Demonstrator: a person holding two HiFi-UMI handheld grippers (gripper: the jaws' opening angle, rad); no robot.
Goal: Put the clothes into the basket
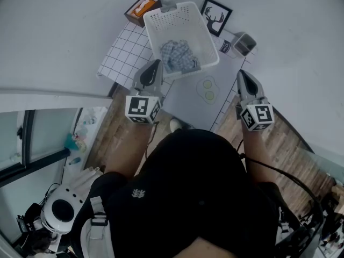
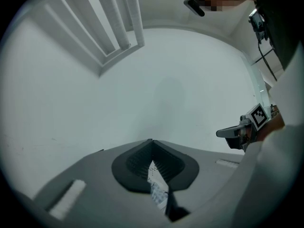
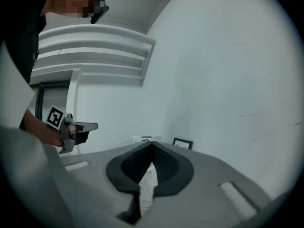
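A white slatted basket [image 1: 185,20] stands on the mats in front of me. A blue-and-white checked cloth [image 1: 179,55] lies crumpled inside it. My left gripper [image 1: 157,64] hovers at the basket's near left corner, jaws shut with nothing in them. My right gripper [image 1: 240,75] stays to the right of the basket, also shut and empty. In the left gripper view the closed jaws [image 2: 152,141] meet at the tip, and the checked cloth [image 2: 159,194] shows beneath them. In the right gripper view the jaws [image 3: 152,142] are shut, and the basket [image 3: 145,186] peeks through below.
A white grid mat [image 1: 126,50] and a grey mat [image 1: 193,106] lie under the basket. An orange box [image 1: 142,8], a framed deer picture [image 1: 216,16], a white can [image 1: 224,47] and a grey cup [image 1: 244,43] stand behind and beside it. White walls surround the spot.
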